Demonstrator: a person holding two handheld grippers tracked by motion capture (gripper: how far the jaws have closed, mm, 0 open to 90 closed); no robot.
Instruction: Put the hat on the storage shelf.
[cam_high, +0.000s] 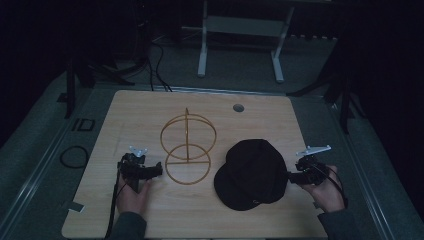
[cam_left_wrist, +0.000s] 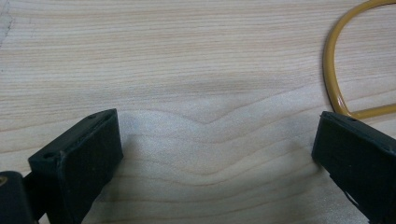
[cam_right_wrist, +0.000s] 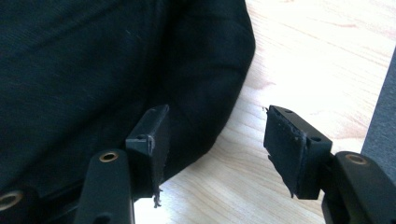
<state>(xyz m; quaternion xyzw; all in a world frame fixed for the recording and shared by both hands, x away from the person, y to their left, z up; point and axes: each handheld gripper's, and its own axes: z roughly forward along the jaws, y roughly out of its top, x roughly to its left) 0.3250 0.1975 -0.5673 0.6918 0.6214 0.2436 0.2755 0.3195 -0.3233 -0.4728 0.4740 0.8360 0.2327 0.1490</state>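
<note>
Where right claw (cam_right_wrist: 212, 149) gapes, cap (cam_right_wrist: 93, 70) edge between (untouched).

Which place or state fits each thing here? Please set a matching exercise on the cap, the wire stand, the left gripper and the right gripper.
Things:
1. cap
2. wire stand
3. left gripper
4. right gripper

Places or states:
A. open, jaws at the cap's right edge
B. yellow, upright near the middle of the table
C. black, lying flat right of the stand
D. open over bare wood, just left of the stand's base ring

Pairs: 1-C, 2-B, 3-D, 4-A
</note>
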